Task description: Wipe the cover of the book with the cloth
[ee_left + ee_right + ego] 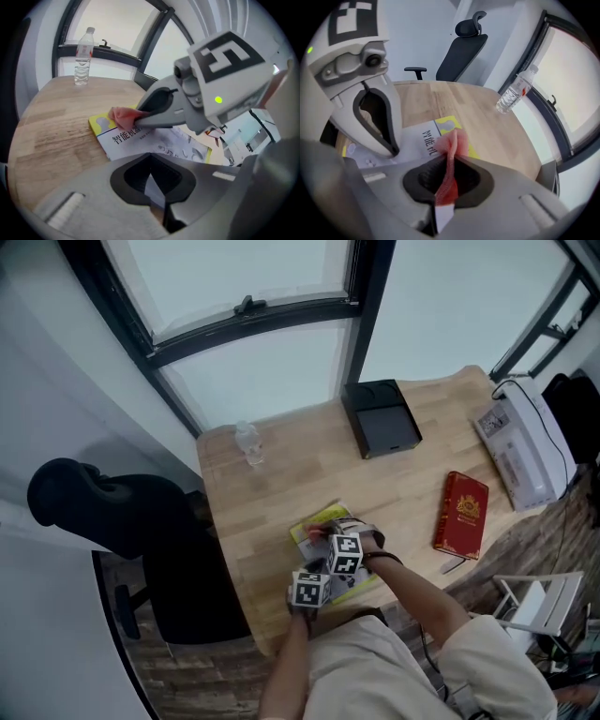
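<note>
So the book (140, 140) lies flat near the table's (51, 126) front edge. The right gripper (446, 176) is clamped on the pink cloth (452, 143), which touches the cover. The left gripper (152, 176) is closed on nothing I can see. Worry: if the book isn't pinned, a hard swipe could skid it off.
</note>
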A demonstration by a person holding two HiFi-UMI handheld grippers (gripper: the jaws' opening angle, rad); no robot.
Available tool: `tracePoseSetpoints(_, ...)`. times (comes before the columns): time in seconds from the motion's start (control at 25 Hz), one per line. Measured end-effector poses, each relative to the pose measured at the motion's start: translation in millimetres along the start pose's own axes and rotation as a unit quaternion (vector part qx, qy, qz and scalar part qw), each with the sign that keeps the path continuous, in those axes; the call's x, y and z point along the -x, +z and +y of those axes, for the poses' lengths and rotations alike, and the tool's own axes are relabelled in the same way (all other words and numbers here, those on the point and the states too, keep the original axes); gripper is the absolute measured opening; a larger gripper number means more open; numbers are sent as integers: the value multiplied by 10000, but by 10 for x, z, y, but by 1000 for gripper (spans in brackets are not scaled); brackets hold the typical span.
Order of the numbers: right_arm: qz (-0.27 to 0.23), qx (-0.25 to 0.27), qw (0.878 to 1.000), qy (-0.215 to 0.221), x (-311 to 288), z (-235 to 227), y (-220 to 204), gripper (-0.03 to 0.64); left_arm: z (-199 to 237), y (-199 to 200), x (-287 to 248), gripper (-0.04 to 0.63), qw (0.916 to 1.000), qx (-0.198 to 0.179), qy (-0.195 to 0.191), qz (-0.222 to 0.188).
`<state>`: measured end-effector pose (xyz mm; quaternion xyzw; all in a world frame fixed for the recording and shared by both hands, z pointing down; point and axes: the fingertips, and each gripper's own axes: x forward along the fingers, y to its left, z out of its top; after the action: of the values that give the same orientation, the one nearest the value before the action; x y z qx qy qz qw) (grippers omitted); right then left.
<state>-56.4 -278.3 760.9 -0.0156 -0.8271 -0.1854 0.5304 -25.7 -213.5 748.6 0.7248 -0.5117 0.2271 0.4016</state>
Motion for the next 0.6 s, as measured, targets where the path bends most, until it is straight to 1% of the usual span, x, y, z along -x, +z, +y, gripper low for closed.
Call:
tracePoseSetpoints(0.08,-51,-136,9999,-56,-60,-164,44,37,-15,26,-16,6,9999,-108,-28,108)
tracePoseSetpoints(0.16,-94,-297,9995,-82,-88,-290,95,37,-30,16,-9,6,9998,-61,-41,176)
tracePoseSetpoints(0.24,-106,-345,9993,-88,-120,-352,143,37,-46,-33,21,6,9996,-56,-50,266)
tracePoseSetpoints(0.36,-140,-328,9992,-207,-169,-482,214,37,-47,-50,83,6,9989,-272,-129,359)
tracePoseSetpoints(0.44,-177,-218,9989,-373,-198,-516,254,35,2,-41,140,6,9988,-354,-119,304)
tracePoseSetpoints(0.52,-235,95,9981,-555,-222,-461,323,34,104,-71,205,6,9992,-294,-26,254)
tracePoseSetpoints(0.6,-395,376,9967,-607,-226,-313,428,32,199,-144,299,6,9994,-201,78,279)
